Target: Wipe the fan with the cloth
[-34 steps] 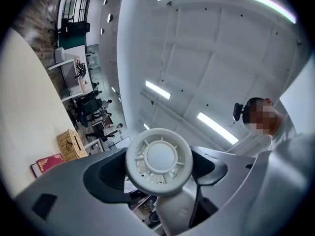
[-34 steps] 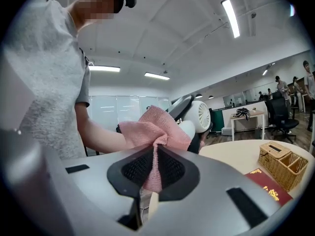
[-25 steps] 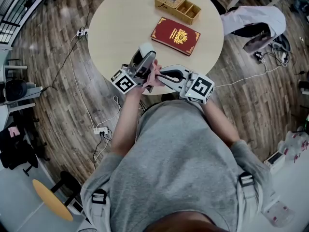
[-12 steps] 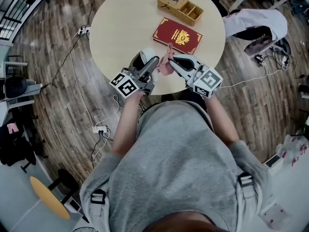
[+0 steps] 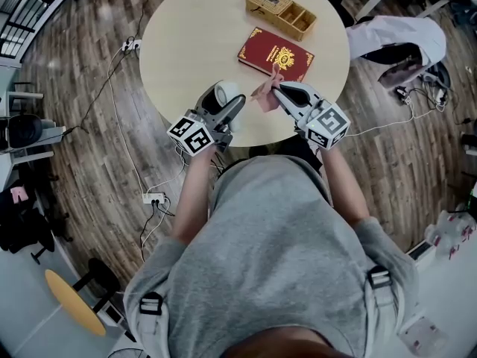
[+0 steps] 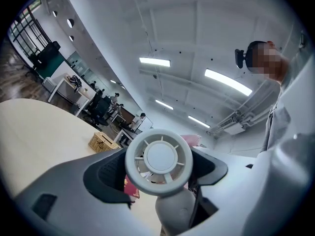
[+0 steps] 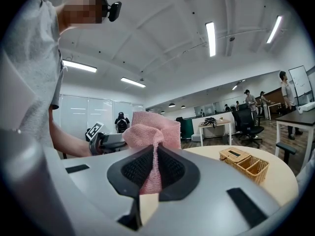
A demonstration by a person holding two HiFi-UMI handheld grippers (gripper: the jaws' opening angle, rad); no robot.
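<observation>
A small white hand fan (image 5: 222, 92) is clamped in my left gripper (image 5: 228, 105) over the near edge of the round table (image 5: 194, 36). In the left gripper view its round grille (image 6: 158, 160) faces the camera between the two jaws of the left gripper (image 6: 158, 177). My right gripper (image 5: 277, 89) is shut on a pink knitted cloth (image 5: 264, 92), held a short way right of the fan and not touching it. In the right gripper view the cloth (image 7: 150, 131) bunches up out of the right gripper (image 7: 153, 173).
A red book (image 5: 276, 54) lies on the table just beyond the cloth. A wicker box (image 5: 280, 10) stands at the far edge. Cables and a power strip (image 5: 155, 199) lie on the wooden floor to the left. People and desks show far off in the gripper views.
The right gripper has pulled the cloth off the fan and moved it right and farther onto the table. The left gripper with the fan has shifted slightly.
</observation>
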